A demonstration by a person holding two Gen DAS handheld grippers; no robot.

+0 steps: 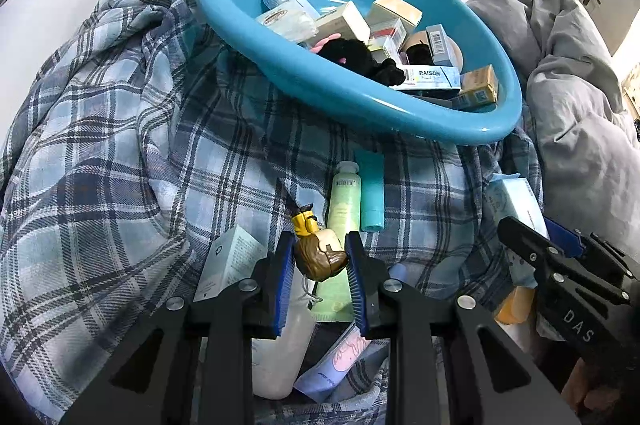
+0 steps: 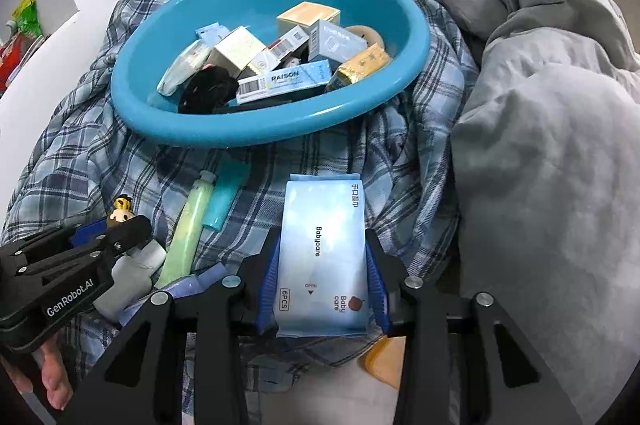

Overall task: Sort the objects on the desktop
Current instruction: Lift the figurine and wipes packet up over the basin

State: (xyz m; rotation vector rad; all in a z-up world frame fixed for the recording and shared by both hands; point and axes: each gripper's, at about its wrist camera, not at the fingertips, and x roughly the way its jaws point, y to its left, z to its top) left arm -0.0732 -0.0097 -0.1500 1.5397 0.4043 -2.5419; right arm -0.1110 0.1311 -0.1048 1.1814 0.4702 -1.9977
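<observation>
My left gripper is shut on a small brown and cream figurine with a yellow head, held just above the plaid cloth. In the right wrist view the same figurine pokes up from the left gripper. My right gripper is shut on a light blue pack of Babycare wipes, its pads pressing both long sides. A blue basin beyond both grippers holds several small boxes and a black fluffy item.
A green tube and a teal tube lie side by side before the basin. A white box and white bottle sit under the left gripper. A grey duvet is heaped on the right. A hand shows at lower left.
</observation>
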